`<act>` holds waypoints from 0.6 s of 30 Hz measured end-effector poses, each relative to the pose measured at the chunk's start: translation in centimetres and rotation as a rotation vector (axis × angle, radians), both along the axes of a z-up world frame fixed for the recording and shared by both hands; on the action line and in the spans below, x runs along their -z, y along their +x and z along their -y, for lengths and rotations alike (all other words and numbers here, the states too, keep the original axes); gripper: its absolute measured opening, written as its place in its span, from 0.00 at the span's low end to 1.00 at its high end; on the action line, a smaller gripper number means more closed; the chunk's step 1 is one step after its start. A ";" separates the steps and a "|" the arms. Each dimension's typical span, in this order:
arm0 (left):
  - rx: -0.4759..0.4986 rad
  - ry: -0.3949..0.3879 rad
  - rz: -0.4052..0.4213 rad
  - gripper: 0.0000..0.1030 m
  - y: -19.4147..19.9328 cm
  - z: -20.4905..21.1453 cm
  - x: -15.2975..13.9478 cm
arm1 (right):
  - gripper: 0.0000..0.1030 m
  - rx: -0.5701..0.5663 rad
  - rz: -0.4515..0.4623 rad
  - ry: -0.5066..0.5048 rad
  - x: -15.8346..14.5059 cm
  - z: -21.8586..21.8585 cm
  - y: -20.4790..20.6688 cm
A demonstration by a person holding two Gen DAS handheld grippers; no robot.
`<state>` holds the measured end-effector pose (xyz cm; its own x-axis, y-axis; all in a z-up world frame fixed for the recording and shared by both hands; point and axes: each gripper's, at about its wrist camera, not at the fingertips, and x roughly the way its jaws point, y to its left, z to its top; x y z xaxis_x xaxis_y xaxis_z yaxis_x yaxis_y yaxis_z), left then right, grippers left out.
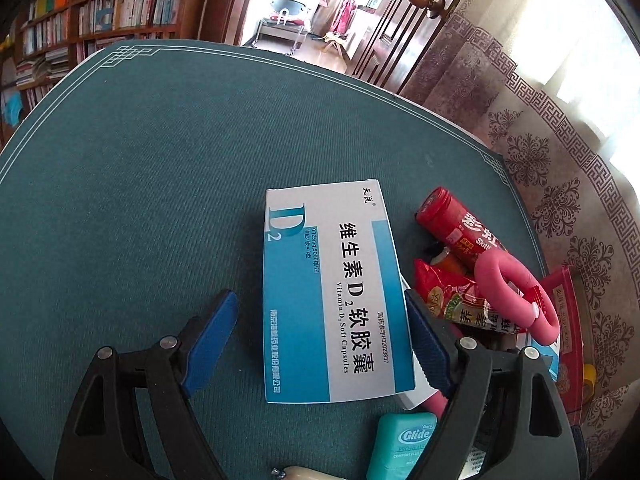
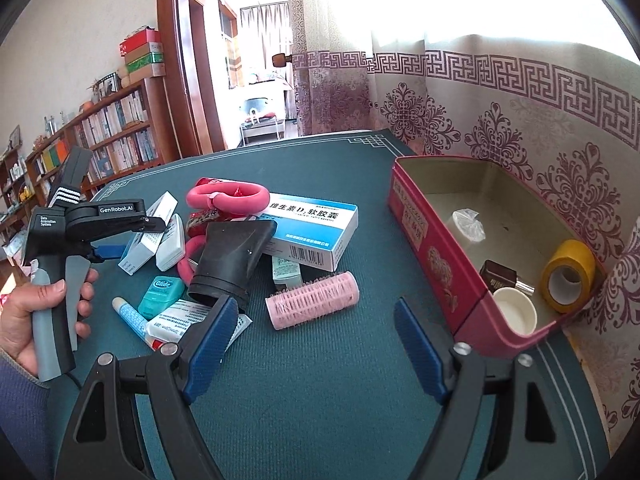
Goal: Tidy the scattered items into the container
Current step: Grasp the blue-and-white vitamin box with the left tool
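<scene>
Sitting at the right of the right-wrist view, the red tin [image 2: 436, 276] holds a wrapped roll [image 2: 466, 226], dark bottle [image 2: 498, 274], white cup [image 2: 516, 314] and yellow tape [image 2: 568, 276]. Scattered items fill the left centre. The left gripper [image 1: 320, 332] stands wide around the vitamin box [image 1: 332, 292]; the right gripper [image 2: 316, 344] gapes, empty.

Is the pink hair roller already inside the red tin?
No, the pink hair roller lies on the green table mat, outside the red tin.

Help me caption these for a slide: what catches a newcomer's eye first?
The blue-and-white Vitamin D2 capsule box fills the left wrist view, between the open left gripper. In the right wrist view, a red tin by the curtain holds a yellow tape roll; a pink hair roller lies ahead of the open right gripper.
</scene>
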<state>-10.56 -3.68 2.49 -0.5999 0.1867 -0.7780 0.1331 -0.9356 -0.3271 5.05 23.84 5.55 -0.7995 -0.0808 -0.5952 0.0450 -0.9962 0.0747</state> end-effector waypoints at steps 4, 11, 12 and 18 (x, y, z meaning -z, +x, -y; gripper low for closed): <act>0.009 -0.014 -0.008 0.82 -0.3 -0.2 0.0 | 0.81 -0.005 0.004 0.007 0.1 0.3 -0.1; 0.020 -0.026 -0.026 0.82 -0.4 -0.1 0.2 | 0.81 -0.013 0.004 0.018 -0.1 1.0 -0.5; 0.019 -0.036 -0.027 0.82 -0.4 -0.3 0.2 | 0.81 -0.016 0.002 0.022 -0.1 1.2 -0.5; 0.037 -0.069 -0.026 0.85 -0.2 -0.9 0.4 | 0.81 -0.028 0.005 0.039 -0.1 2.0 -0.8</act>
